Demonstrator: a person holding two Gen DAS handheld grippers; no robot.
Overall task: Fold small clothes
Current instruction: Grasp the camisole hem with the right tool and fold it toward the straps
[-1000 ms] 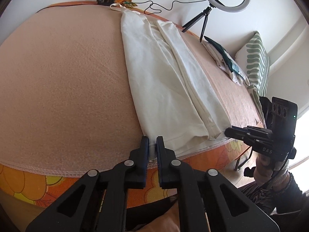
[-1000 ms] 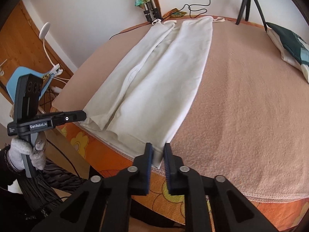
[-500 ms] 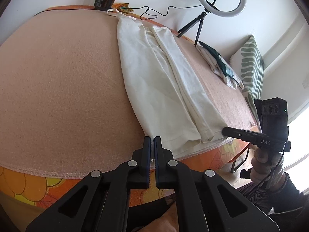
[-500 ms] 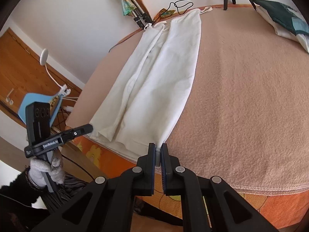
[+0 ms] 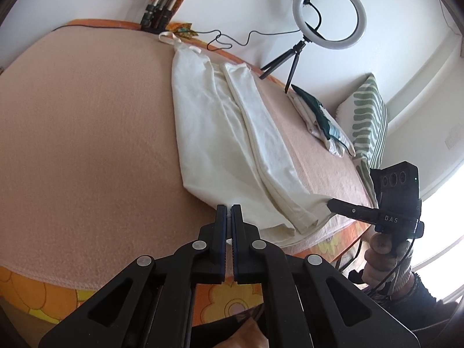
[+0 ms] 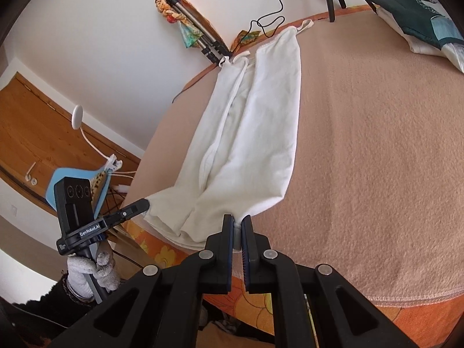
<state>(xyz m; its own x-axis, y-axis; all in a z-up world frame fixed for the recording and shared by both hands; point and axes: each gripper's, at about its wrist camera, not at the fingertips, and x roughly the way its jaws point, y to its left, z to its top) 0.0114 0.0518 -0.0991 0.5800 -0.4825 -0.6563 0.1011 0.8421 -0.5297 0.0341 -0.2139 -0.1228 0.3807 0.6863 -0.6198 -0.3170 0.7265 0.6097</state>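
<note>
A long white garment (image 5: 220, 145) with thin straps at its far end lies lengthwise on the pink blanket (image 5: 87, 145), its sides folded inward. My left gripper (image 5: 231, 209) is shut on the near hem's left corner. The right gripper (image 5: 330, 203), seen at the right, pinches the hem's other corner. In the right wrist view the garment (image 6: 261, 133) runs away from my right gripper (image 6: 237, 219), which is shut on a tuft of white cloth. There the left gripper (image 6: 145, 203) holds the far corner of the hem, in a gloved hand.
A ring light on a small tripod (image 5: 329, 14) stands at the bed's far side, by a pile of folded clothes (image 5: 319, 116) and a striped pillow (image 5: 368, 116). Tripod legs (image 5: 156, 14) lean on the wall. An orange flowered sheet (image 5: 220, 295) marks the near edge. A blue chair (image 6: 72, 179) stands left.
Both pairs of jaws have closed fully on the hem corners. The right gripper has risen a little and rolled, and the near hem is now drawn taut between the two grippers.
</note>
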